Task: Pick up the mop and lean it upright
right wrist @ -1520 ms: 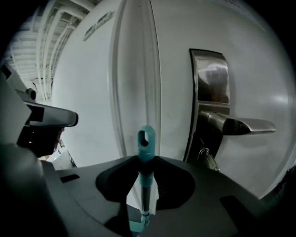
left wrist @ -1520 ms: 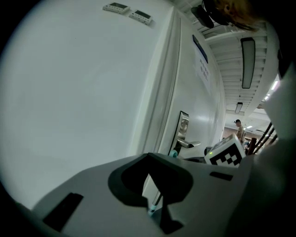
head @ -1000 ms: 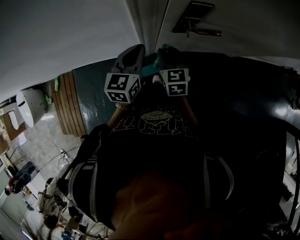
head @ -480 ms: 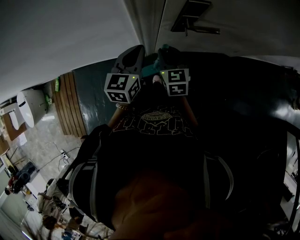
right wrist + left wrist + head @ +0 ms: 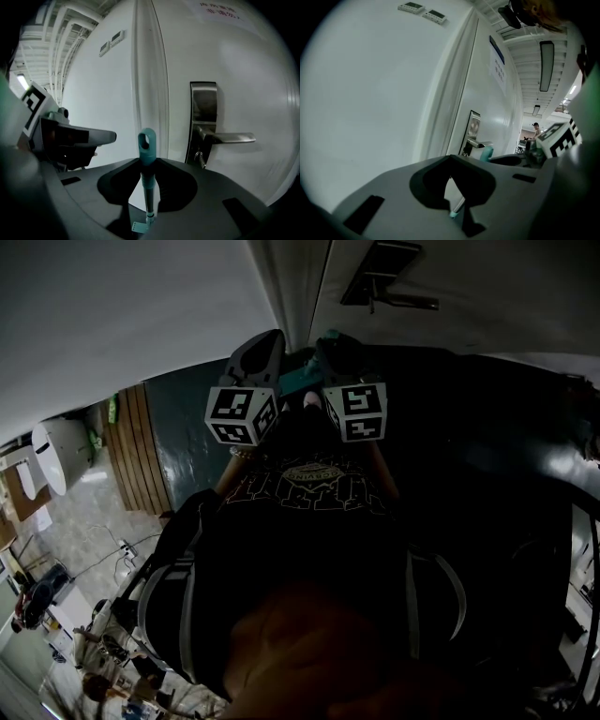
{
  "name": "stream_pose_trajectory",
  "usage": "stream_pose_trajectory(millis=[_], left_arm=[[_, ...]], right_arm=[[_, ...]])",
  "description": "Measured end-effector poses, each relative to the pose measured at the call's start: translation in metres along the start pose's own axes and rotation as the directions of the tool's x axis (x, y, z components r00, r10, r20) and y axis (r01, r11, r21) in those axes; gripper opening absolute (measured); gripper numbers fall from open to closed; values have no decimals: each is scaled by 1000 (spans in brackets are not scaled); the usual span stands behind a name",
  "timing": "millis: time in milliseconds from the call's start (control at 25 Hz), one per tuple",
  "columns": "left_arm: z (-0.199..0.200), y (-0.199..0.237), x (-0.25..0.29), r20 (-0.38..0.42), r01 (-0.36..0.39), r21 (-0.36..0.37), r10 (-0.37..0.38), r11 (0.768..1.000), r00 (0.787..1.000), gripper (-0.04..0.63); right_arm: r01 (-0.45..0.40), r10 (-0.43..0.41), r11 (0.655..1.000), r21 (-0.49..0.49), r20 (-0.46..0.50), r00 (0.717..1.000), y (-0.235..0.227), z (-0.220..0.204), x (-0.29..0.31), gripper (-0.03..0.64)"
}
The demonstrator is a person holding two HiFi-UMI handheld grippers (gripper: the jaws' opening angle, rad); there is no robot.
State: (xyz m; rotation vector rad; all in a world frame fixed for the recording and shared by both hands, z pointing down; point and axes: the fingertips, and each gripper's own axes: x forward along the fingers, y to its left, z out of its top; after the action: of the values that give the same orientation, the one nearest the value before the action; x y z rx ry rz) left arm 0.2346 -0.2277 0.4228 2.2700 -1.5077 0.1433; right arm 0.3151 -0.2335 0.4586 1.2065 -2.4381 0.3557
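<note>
Compared with half a second ago, the right gripper (image 5: 334, 348) is sitting a touch further to its outer side, with its marker cube (image 5: 356, 411) turned and a little lower in the head view. The left gripper (image 5: 261, 352) is staying almost where it was, just beside it. The right gripper's jaws are holding the mop (image 5: 146, 159) just under its teal hanging loop (image 5: 146, 139); the handle is standing upright in the hollow between them, with the loop poking out ahead. The left gripper's jaws are standing a narrow slit apart and gripping nothing. Only a sliver of shaft and a teal bit are showing through that slit, too small to place. Below the right gripper's jaws the shaft is running down to a small teal piece (image 5: 139, 227), partly cut off by the jaws. Ahead of both grippers a white door with a metal lever (image 5: 226, 137) is filling the view. In the head view the person's dark torso (image 5: 309, 549) is hiding everything beneath the grippers, so the mop's lower end is not showing there.
</note>
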Motion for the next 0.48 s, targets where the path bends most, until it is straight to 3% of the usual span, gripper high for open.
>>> stream_pose_trajectory(millis=[240, 480], left_arm=[[6, 0, 0, 13, -3, -2, 3, 1000, 1000, 46], [10, 2, -2, 30, -13, 4, 13, 1000, 999, 46]], right_arm=[[-32, 33, 999, -12, 52, 998, 2, 46, -29, 110], [-52, 54, 998, -23, 76, 996, 6, 60, -36, 110]])
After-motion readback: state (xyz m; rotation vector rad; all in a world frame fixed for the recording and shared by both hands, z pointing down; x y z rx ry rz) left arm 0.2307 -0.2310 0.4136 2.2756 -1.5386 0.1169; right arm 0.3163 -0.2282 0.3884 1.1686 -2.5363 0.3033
